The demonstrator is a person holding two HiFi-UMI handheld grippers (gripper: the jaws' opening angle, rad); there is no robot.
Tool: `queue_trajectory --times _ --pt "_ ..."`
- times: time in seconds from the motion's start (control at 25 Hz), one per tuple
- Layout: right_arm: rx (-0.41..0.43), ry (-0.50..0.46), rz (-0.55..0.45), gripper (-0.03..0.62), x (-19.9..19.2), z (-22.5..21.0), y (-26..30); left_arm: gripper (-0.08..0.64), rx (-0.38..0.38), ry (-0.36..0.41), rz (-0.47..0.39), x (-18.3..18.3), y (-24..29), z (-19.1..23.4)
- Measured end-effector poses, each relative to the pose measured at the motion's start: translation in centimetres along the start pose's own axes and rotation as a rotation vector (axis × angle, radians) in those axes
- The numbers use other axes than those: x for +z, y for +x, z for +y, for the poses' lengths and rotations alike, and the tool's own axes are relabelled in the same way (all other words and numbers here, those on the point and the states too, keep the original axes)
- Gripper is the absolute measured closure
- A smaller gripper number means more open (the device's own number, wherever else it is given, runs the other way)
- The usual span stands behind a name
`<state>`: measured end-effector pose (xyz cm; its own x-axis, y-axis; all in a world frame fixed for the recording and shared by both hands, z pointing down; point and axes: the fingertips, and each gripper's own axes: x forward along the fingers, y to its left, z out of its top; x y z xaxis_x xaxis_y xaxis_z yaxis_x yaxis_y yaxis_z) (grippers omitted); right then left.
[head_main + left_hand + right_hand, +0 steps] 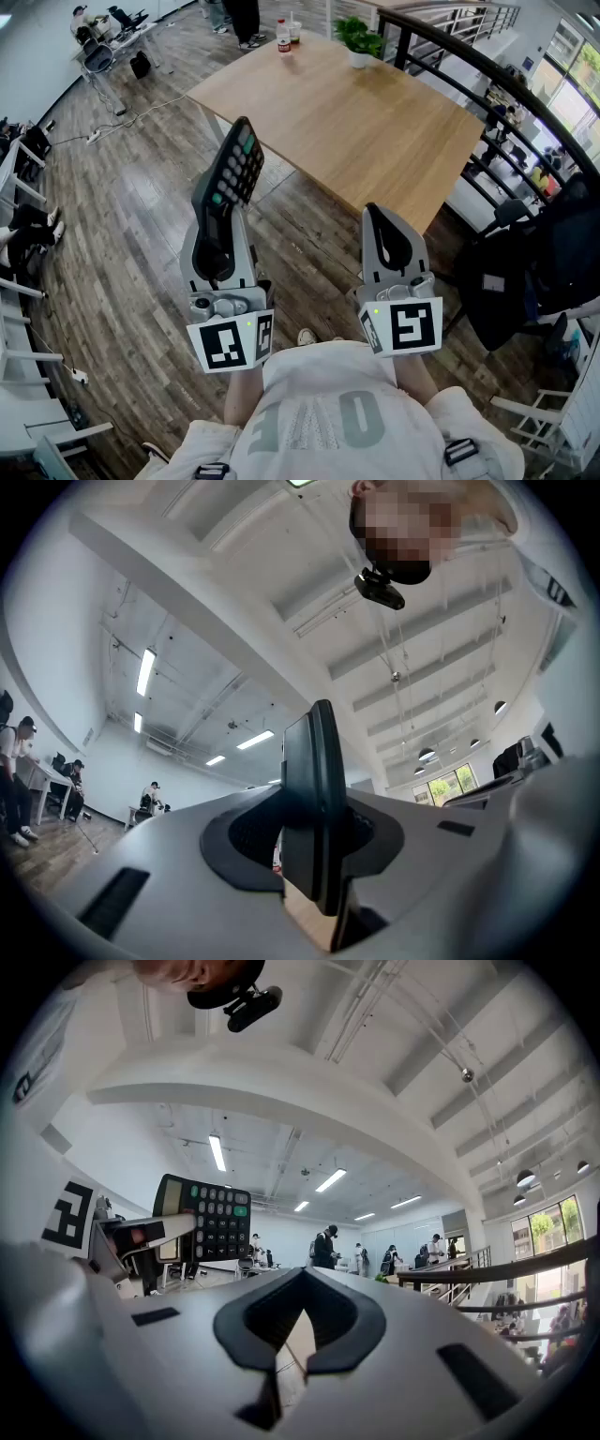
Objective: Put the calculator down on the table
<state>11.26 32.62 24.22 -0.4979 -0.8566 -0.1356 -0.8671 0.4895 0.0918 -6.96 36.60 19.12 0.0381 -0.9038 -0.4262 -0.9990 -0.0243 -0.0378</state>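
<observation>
A black calculator (240, 165) with grey and green keys stands on end, leaning away from me, above the wooden floor. My left gripper (217, 223) is shut on its lower part. In the left gripper view the calculator (315, 799) shows edge-on, pinched between the dark pads. The right gripper view shows its key face (202, 1219) off to the left. My right gripper (377, 214) is held beside the left one, shut with nothing in it; its tips (300, 1275) meet. The light wooden table (375, 122) lies ahead of both grippers, short of their reach.
On the table's far end stand a potted plant (359, 39) and two bottles (284, 37). A black railing (487, 84) runs along the table's right side. A black chair (544, 262) stands at the right. People stand by desks in the distance.
</observation>
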Motion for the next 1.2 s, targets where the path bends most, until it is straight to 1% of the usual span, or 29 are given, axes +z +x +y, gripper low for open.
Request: queue_trajectory --times 0.16,0.36,0.64,0.76,0.84,0.96,1.08,1.2 --pt "-0.006 -0.012 -0.008 0.574 0.2 0.4 -0.6 0.440 -0.002 -0.006 0.003 0.1 -0.8 0.0" --pt "0.014 0.001 -0.006 0.574 0.0 1.4 -0.6 0.440 0.002 -0.010 -0.001 0.2 -1.4 1.0" --pt "0.026 0.036 -0.035 0.574 -0.8 1.2 0.2 0.440 0.010 -0.029 -0.006 -1.3 -0.9 2.0" --pt "0.032 0.039 -0.031 0.574 -1.2 1.6 0.9 0.440 0.003 -0.042 -0.007 -1.7 -0.7 2.7" --pt "0.029 0.027 -0.028 0.574 -0.8 2.5 1.2 0.440 -0.004 -0.053 -0.007 -1.5 -0.9 3.8" --pt "0.021 -0.016 -0.033 0.574 -0.2 3.1 1.8 0.440 -0.002 -0.065 -0.008 -1.6 -0.6 5.6" --pt "0.020 -0.060 -0.029 0.574 -0.1 2.8 3.0 0.440 0.004 -0.076 0.001 -2.8 0.5 7.2" --pt "0.016 -0.085 -0.029 0.574 0.1 2.1 4.9 0.440 0.003 -0.097 0.002 -3.7 2.1 8.3"
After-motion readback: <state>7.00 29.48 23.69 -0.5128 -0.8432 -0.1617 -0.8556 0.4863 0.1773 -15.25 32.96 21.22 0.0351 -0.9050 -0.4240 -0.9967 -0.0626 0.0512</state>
